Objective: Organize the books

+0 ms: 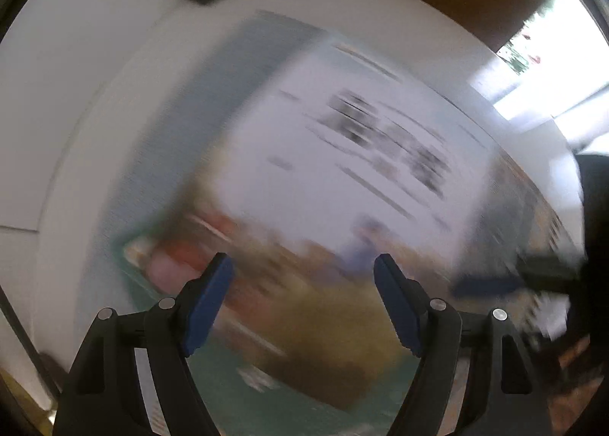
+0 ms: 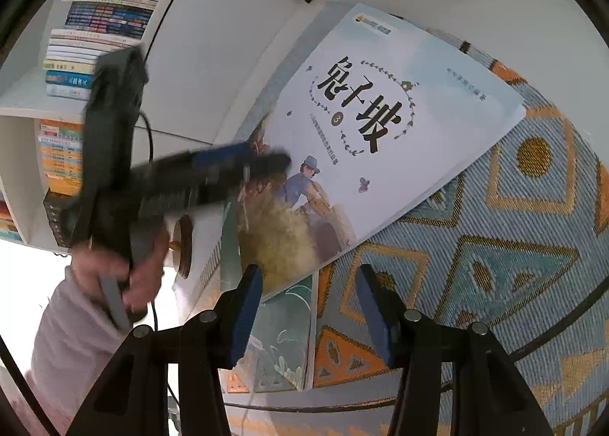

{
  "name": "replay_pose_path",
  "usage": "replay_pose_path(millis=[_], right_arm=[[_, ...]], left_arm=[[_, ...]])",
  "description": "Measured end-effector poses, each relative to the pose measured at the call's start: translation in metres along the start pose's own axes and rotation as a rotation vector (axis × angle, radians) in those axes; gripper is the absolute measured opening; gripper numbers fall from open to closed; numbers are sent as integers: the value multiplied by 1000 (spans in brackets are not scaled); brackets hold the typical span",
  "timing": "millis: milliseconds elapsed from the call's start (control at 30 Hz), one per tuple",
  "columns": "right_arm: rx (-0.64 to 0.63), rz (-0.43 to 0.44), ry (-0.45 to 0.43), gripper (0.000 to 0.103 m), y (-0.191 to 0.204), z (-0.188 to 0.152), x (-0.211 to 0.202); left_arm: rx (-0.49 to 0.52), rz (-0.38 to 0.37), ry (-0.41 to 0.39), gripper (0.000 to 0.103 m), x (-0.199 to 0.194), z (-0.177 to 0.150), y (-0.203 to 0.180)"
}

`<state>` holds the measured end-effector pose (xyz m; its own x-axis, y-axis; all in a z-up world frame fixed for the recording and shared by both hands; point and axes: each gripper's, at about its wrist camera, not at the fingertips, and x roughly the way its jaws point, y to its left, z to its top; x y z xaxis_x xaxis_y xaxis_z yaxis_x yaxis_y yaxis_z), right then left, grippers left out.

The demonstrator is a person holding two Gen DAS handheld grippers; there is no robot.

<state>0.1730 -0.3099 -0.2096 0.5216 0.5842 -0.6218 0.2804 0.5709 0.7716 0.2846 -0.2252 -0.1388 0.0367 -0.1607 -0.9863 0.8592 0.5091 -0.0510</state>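
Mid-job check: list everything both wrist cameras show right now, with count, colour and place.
Pale blue-white paperback with black title: one, flat on the rug, overlapping the other book.
Teal illustrated book: one, under the paperback's lower corner.
Patterned woven rug: one, blue, orange and gold, beneath the books.
White bookshelf: one, upper left, filled with multicoloured books.
Round wooden object: one, brown, by the shelf; unclear what.
Left hand-held gripper: black with blue pads, open above the paperback's cover; view blurred.
Right hand-held gripper: same colours, open, empty, near the paperback's corner.
Hand: one, light sleeve, holding the left hand-held gripper.
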Motion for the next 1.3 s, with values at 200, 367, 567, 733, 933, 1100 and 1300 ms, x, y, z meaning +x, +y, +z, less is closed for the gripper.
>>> replay_pose_path(millis=[200, 367, 567, 733, 933, 1100, 1300], right_arm=[[59, -27, -39, 48, -16, -5, -23], [90, -18, -59, 49, -34, -7, -46], [110, -43, -106, 49, -36, -6, -48], [66, -84, -136, 55, -24, -6, -39], [96, -18, -132, 56, -34, -4, -41], [117, 2, -81, 57, -46, -6, -54], [31, -62, -35, 62, -45, -14, -66]], left_arm=[[-24, 28, -29, 72, -8, -15, -8], [-325, -24, -139, 76, -26, 10, 68], [-295, 35, -76, 76, -1, 34, 78], [-112, 13, -48, 78, 5, 47, 32], [-29, -20, -38, 79, 1, 25, -15], [-183, -130, -63, 79, -11, -15, -23], [-318, -99, -120, 79, -16, -87, -85]])
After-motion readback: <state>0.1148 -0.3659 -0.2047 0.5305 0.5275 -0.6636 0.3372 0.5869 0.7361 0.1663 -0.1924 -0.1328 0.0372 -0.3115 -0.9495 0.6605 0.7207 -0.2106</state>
